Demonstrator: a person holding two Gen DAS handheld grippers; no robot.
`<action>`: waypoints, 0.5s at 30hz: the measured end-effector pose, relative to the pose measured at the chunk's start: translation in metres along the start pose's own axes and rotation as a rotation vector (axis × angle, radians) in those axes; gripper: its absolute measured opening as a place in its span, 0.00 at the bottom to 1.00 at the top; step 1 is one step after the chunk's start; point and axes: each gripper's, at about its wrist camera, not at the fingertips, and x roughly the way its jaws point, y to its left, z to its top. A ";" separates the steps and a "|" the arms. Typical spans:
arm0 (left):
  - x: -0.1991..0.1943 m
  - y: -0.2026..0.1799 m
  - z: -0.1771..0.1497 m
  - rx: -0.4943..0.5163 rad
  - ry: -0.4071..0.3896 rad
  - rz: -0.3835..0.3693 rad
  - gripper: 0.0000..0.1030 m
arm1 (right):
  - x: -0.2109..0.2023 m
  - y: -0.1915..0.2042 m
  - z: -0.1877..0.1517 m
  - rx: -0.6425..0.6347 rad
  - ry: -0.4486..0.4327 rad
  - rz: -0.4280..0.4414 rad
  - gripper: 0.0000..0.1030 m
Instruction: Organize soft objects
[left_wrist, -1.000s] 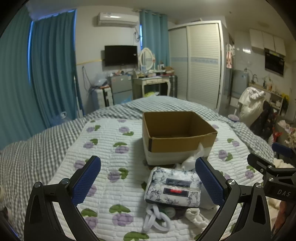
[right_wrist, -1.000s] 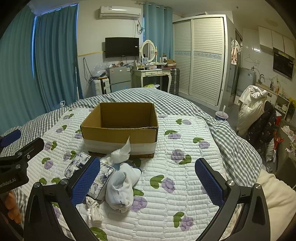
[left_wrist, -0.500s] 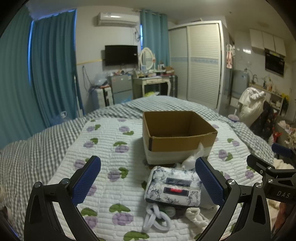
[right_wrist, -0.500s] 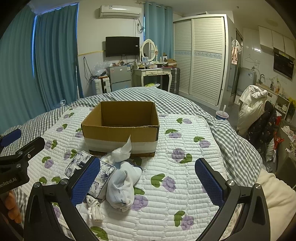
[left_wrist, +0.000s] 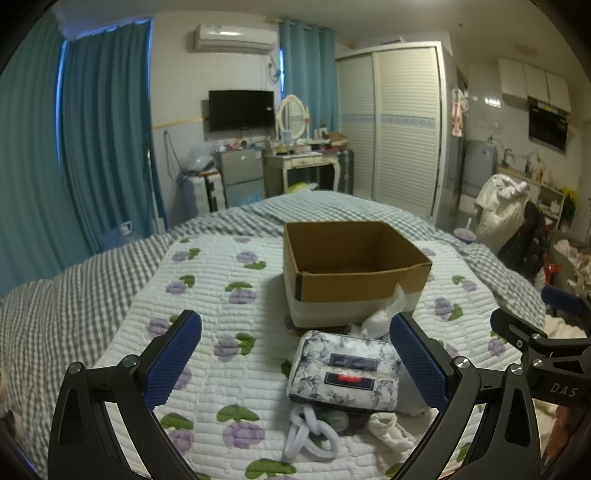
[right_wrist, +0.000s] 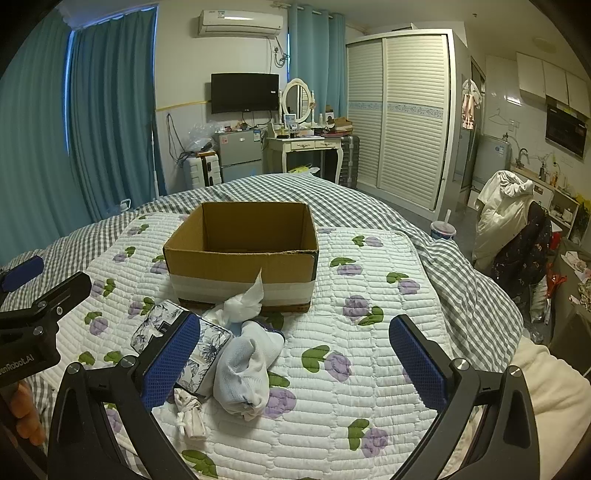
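Observation:
An open cardboard box (left_wrist: 354, 269) (right_wrist: 242, 254) stands on the quilted bed and looks empty. In front of it lies a floral tissue pack (left_wrist: 345, 371) (right_wrist: 201, 345), a crumpled white cloth (right_wrist: 243, 304), a rolled white sock bundle (right_wrist: 245, 373) and a small white knotted piece (left_wrist: 308, 430) (right_wrist: 190, 413). My left gripper (left_wrist: 295, 363) is open and empty, hovering just short of the tissue pack. My right gripper (right_wrist: 295, 363) is open and empty, to the right of the pile.
The flowered quilt (right_wrist: 369, 332) lies over a grey checked bedspread (left_wrist: 55, 295). Beyond the bed are a dressing table (right_wrist: 306, 147), a wardrobe (right_wrist: 402, 118) and a chair with clothes (right_wrist: 509, 221). A cup with a straw (right_wrist: 442, 230) stands at the bed's right.
The right wrist view has shifted very slightly; the box and pile sit a touch further right. The left gripper has not visibly moved.

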 end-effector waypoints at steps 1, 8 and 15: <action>-0.001 0.000 0.000 0.000 -0.003 -0.001 1.00 | -0.001 0.000 0.000 0.000 -0.001 0.001 1.00; -0.017 -0.001 0.004 0.010 -0.027 -0.002 1.00 | -0.016 0.006 0.010 -0.009 -0.022 0.008 1.00; -0.033 0.008 0.006 0.028 -0.032 0.017 1.00 | -0.029 0.017 0.010 -0.026 -0.001 0.041 1.00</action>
